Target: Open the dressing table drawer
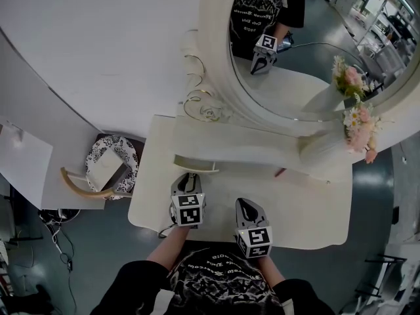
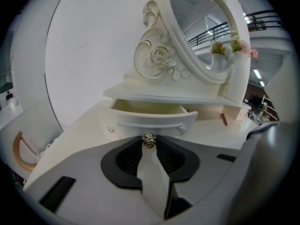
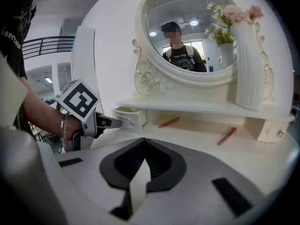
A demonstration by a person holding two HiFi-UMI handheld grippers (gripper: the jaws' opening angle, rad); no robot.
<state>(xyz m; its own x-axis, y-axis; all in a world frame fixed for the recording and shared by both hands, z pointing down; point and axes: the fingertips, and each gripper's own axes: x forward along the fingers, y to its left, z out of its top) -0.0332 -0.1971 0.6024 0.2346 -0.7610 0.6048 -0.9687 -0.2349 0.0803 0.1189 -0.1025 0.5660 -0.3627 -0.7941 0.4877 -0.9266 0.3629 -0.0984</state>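
The white dressing table [image 1: 308, 222] has a small drawer [image 1: 195, 165] under its mirror shelf, and the drawer stands pulled out. In the left gripper view its curved front [image 2: 147, 118] is close and its cream inside shows. My left gripper [image 2: 148, 141] is shut on the small metal knob [image 2: 148, 139] at the middle of the drawer front. The head view has the left gripper [image 1: 188, 177] right at the drawer. My right gripper [image 1: 244, 205] hovers over the tabletop to the right, apart from the drawer. Its jaws [image 3: 144, 140] are shut on nothing.
An oval mirror [image 1: 315, 51] in a carved white frame rises behind the shelf. A white vase with pink flowers [image 1: 359, 126] stands at the right. Two red sticks [image 3: 168, 122] [image 3: 227, 136] lie under the shelf. A patterned stool [image 1: 111, 166] sits left of the table.
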